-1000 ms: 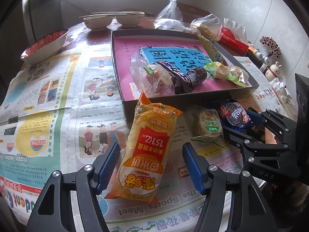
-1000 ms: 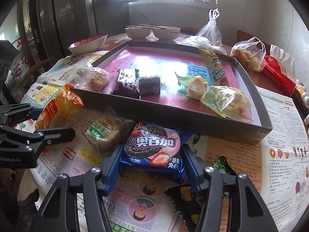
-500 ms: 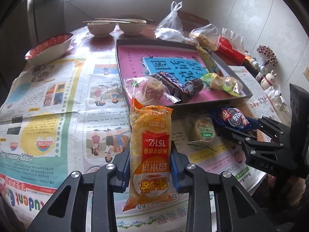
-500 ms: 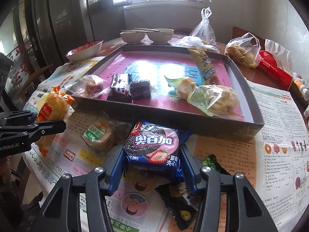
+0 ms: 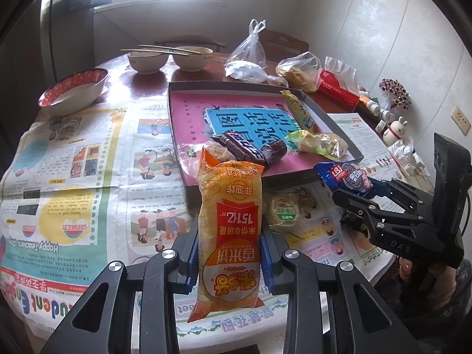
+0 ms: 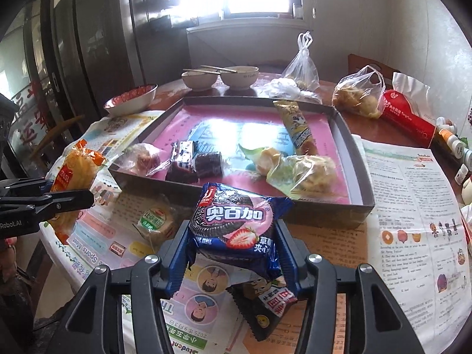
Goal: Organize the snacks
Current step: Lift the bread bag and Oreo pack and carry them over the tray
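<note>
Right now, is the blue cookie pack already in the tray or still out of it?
Out. The blue cookie pack is clamped in the right gripper, in front of the tray's near wall.

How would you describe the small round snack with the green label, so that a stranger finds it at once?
Find the dark tray. On the newspaper before its near wall lies the round pastry in clear wrap with a green label. Unlike the neighbouring packets, no hand-held gripper holds it.
</note>
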Demonstrator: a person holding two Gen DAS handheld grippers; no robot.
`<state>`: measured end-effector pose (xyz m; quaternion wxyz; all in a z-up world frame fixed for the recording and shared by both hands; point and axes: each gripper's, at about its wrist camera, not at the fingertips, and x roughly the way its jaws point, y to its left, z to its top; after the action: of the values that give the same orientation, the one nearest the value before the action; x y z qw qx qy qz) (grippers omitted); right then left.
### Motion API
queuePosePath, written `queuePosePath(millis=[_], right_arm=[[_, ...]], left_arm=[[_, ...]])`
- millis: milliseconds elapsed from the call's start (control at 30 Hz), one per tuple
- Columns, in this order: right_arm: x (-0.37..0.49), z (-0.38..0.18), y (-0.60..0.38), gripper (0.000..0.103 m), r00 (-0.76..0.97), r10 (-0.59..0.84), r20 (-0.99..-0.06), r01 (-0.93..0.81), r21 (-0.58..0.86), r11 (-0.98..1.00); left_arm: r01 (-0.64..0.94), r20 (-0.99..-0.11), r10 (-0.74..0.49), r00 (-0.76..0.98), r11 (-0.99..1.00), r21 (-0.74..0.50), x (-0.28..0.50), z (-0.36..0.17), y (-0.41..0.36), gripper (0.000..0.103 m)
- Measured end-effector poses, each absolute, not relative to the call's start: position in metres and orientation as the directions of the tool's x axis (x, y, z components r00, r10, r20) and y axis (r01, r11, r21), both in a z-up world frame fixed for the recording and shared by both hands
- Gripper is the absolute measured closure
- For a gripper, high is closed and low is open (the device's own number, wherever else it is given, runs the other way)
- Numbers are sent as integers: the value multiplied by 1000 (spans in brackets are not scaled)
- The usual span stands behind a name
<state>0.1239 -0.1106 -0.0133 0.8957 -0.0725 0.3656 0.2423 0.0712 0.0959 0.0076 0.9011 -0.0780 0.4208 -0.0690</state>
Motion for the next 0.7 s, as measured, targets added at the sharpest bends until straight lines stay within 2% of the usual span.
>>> queuePosePath(millis=[700], right_arm=[[129, 17, -145, 49, 672, 408, -618, -443, 106, 890]], left_arm=[[101, -734, -193, 651, 981, -168, 78, 35, 62, 69]])
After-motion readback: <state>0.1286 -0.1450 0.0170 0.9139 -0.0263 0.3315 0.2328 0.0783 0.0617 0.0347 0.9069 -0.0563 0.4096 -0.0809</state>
